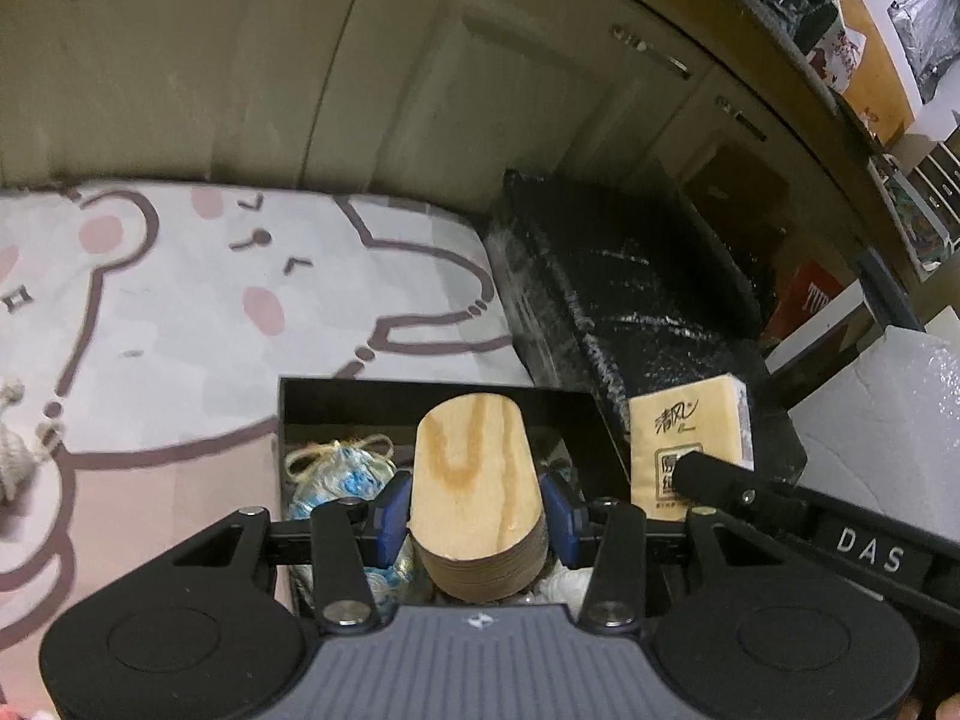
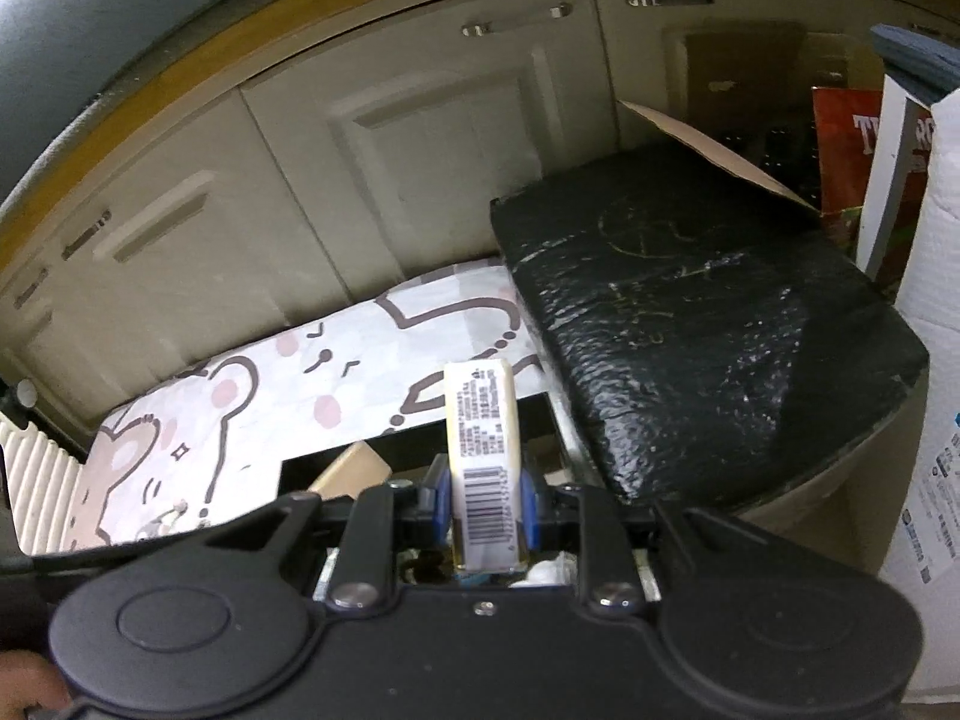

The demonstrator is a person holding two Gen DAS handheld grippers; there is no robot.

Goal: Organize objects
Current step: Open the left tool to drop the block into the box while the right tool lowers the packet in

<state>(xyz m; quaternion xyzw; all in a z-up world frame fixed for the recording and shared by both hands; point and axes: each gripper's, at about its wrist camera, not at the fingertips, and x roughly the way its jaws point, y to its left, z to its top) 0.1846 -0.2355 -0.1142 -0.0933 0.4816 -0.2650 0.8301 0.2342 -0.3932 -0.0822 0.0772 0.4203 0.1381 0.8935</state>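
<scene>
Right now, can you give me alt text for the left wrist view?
The left gripper holds a stack of oval wooden pieces in its jaws above an open black box with wrapped items inside. A yellow tissue pack, held by the right gripper, is on the right; a bear-print mat lies behind.

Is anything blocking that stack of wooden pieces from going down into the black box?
Partly. The wooden stack, held in the left gripper, hangs over the open black box, but a twine-tied blue-and-white bundle and other small items already lie under it.
</scene>
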